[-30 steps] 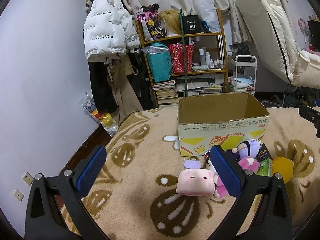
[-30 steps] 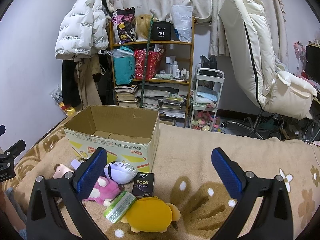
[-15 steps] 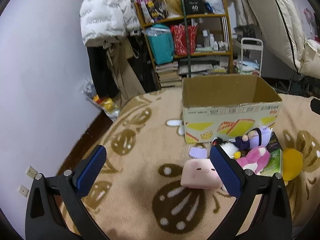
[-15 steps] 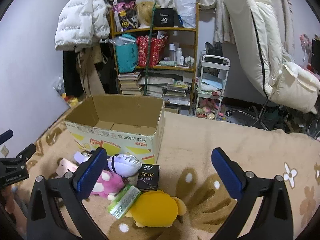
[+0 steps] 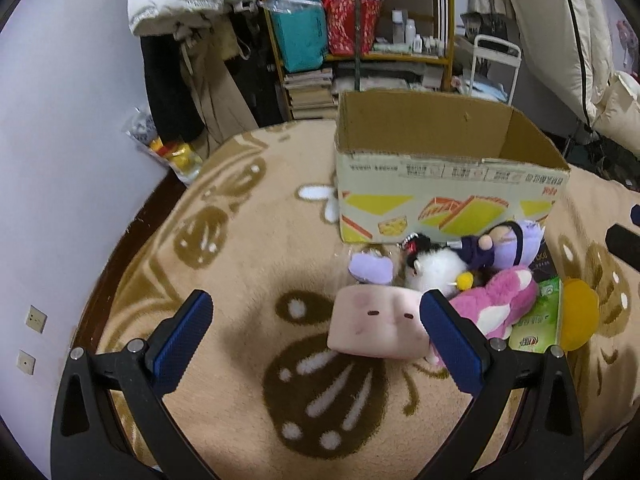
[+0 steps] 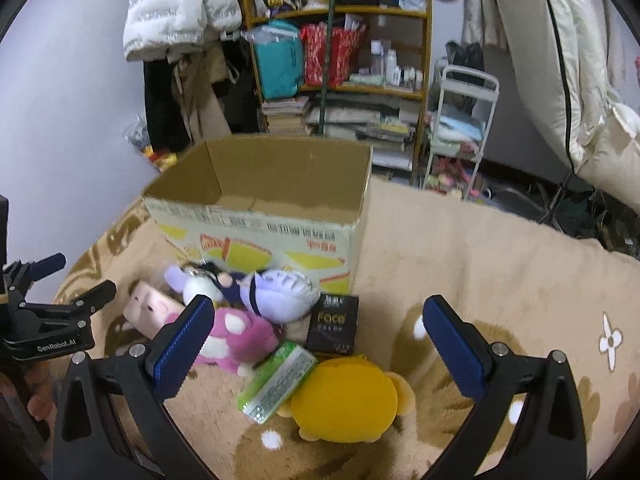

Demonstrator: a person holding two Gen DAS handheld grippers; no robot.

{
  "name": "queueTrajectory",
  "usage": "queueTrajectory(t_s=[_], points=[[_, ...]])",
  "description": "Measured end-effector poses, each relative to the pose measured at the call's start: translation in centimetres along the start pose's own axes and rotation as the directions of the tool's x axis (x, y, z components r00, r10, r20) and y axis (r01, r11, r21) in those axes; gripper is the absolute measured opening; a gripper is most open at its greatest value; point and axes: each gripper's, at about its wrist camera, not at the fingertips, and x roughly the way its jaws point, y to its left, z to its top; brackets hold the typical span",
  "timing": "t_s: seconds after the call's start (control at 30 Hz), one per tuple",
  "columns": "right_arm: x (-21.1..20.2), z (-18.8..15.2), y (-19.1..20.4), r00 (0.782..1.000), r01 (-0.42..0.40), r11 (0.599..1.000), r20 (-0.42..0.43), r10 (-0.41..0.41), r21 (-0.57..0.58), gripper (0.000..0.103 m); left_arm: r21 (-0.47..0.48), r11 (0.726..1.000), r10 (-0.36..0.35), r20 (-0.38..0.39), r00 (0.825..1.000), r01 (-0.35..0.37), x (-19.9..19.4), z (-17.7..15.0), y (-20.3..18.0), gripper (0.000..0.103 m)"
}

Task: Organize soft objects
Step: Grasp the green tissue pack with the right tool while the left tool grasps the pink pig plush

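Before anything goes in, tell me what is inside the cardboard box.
In the right wrist view the cardboard box shows bare brown inner walls and a strip of bare floor with its bottom flaps. Its near wall hides the front part of the floor, so something low there cannot be ruled out.

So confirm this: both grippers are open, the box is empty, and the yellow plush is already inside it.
Not quite. The yellow plush lies on the blanket in front of the cardboard box, not inside it, as the right wrist view shows. The left gripper and right gripper are open.
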Motion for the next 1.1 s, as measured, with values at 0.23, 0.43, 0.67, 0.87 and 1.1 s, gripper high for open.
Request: queueTrajectory(t_s=[0.23,0.43,0.67,0.87,1.1], points=[[3.1,-0.8,-0.2,0.987,-0.057,0.998,-0.147,0.061,0.029,0.099,-0.025,0.998,-0.059,-0.113,0.992,0.057,2.5,-0.7,-0.2,0.102],[5.2,-1.7,1.0,0.97,-0.09,0.996,-0.226,0.086,-0.008,0.084,-0.017,0.998,-0.065,-0.181,0.981,0.063,4.5,-1.0,-0.7,0.102],[7.8,-2.8,1.4,0.939,-0.087,0.996,-0.335,0.078,-0.011,0.069,-0.013,0.995,-0.096,-0.244,0.965,0.096,6.0,-1.5,-1.3,0.102],[9.0,-3.3,2.1,0.921,-0.126,0.992,-0.373,0.111,-0.017,0.056,-0.017,0.994,-0.105,-0.256,0.961,0.104,7.0,-1.6,-1.3,0.102],[9.2,-3.0,1.9,0.92,-0.142,0.99,-0.368,0.135,0.009,0.043,-0.097,0.986,-0.16,-0.284,0.945,0.138,8.1,-1.7,-0.4,0.102]])
